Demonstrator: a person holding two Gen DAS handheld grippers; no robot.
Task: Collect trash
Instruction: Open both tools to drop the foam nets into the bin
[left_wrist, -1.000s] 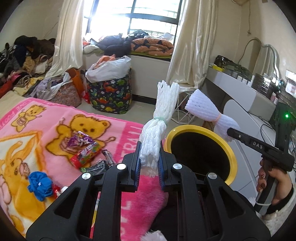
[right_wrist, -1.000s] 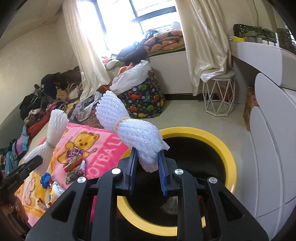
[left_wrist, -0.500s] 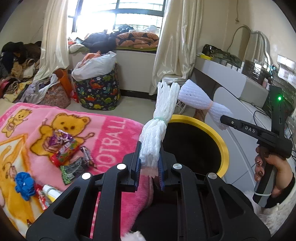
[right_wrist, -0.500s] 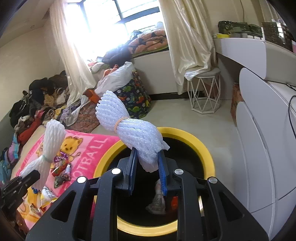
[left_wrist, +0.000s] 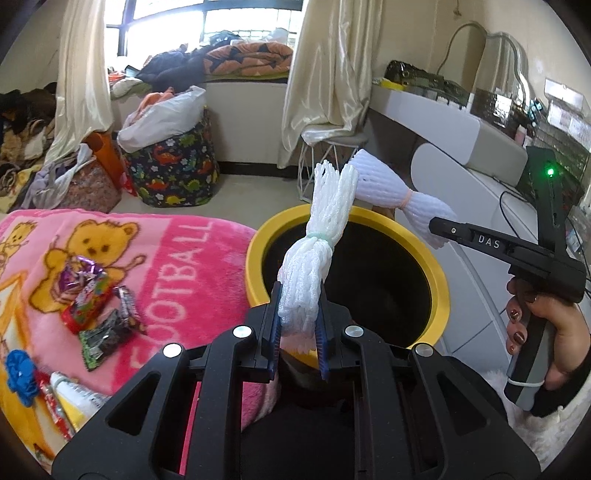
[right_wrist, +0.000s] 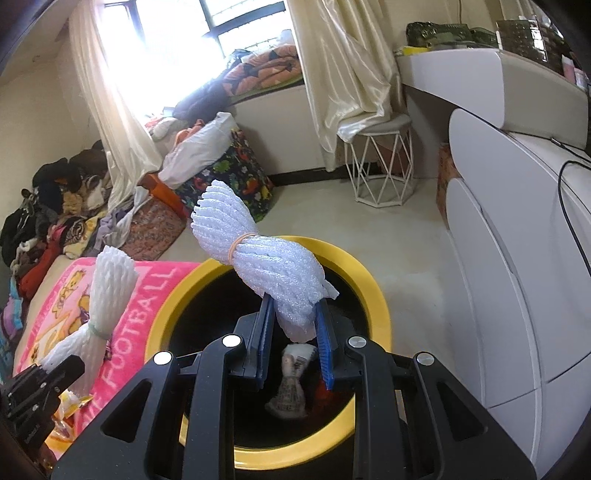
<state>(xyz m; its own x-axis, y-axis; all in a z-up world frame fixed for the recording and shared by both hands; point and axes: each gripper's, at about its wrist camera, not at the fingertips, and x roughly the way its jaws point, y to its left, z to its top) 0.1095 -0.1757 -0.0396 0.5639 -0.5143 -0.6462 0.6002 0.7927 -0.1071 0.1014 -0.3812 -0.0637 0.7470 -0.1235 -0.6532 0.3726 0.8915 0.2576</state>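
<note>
My left gripper (left_wrist: 298, 325) is shut on a white foam net bundle (left_wrist: 317, 243) tied with a pale green band, held at the near rim of the yellow-rimmed black bin (left_wrist: 439, 280). My right gripper (right_wrist: 291, 339) is shut on a second white foam net bundle (right_wrist: 258, 254) tied with an orange band, held over the bin (right_wrist: 376, 295). That bundle (left_wrist: 399, 195) and the right gripper (left_wrist: 491, 243) in a hand also show in the left wrist view. Crumpled paper trash (right_wrist: 293, 384) lies inside the bin. Snack wrappers (left_wrist: 88, 291) lie on the pink blanket (left_wrist: 177, 266).
A blue scrap (left_wrist: 20, 373) and more wrappers lie at the blanket's near left. A dinosaur-print hamper (left_wrist: 173, 173), a white wire stool (right_wrist: 384, 166) and clothes piles stand on the floor beyond. White cabinets (right_wrist: 517, 258) run along the right.
Both grippers with their bundles moved toward and lower over the bin, which now looms larger. The paper trash inside the bin has come into plain view.
</note>
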